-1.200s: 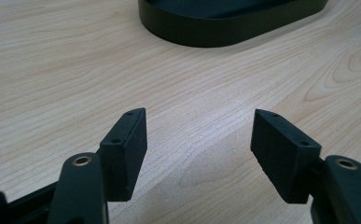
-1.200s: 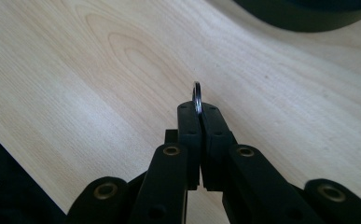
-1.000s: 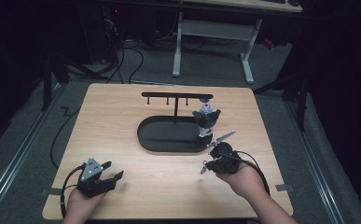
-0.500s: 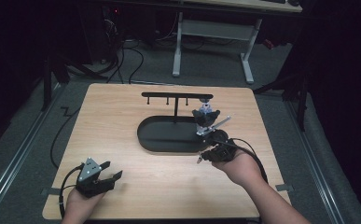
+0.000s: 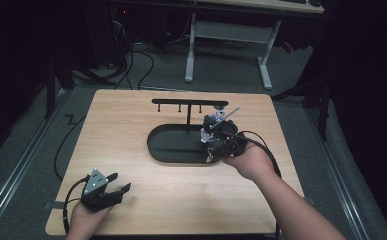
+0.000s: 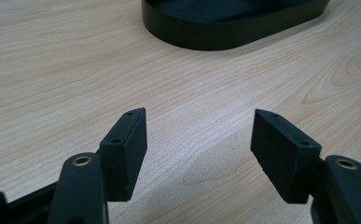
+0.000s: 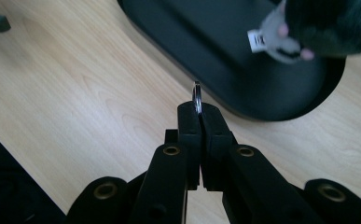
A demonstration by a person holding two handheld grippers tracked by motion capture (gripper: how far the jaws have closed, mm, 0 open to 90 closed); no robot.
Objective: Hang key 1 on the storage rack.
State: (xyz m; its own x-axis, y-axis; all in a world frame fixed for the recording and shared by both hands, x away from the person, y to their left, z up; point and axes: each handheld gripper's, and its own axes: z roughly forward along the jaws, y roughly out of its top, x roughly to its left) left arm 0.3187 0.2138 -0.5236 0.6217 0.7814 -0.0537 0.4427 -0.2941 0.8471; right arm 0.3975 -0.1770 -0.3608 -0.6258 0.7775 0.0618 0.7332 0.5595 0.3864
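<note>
A thin metal ring (image 7: 197, 97) stands on edge at the centre of the right gripper view, pinched between the closed jaws of the right tool (image 7: 199, 112), its upper part poking up past the jaw tips. Just beyond it lies the near rim of a black oval tray (image 7: 243, 100), and at the upper right of that view a small dark plush toy (image 7: 308, 28) with grey and pink parts and a white tag sits over the tray. In the high view the right tool (image 5: 221, 145) is right of centre, over the right end of the tray (image 5: 171, 150), with the toy (image 5: 213, 125) touching or just beside it; a small dangling piece below the tool is too small to make out. A black T-shaped rack (image 5: 188, 103) with short pegs rises from the tray's far side. The left tool (image 5: 112, 189) rests at the lower left of the wooden tabletop (image 5: 131, 120), well apart from the tray, its jaws spread wide with nothing between them; in the left gripper view (image 6: 197, 144) they frame bare wood, with the tray's rim (image 6: 206, 39) at the top.
</note>
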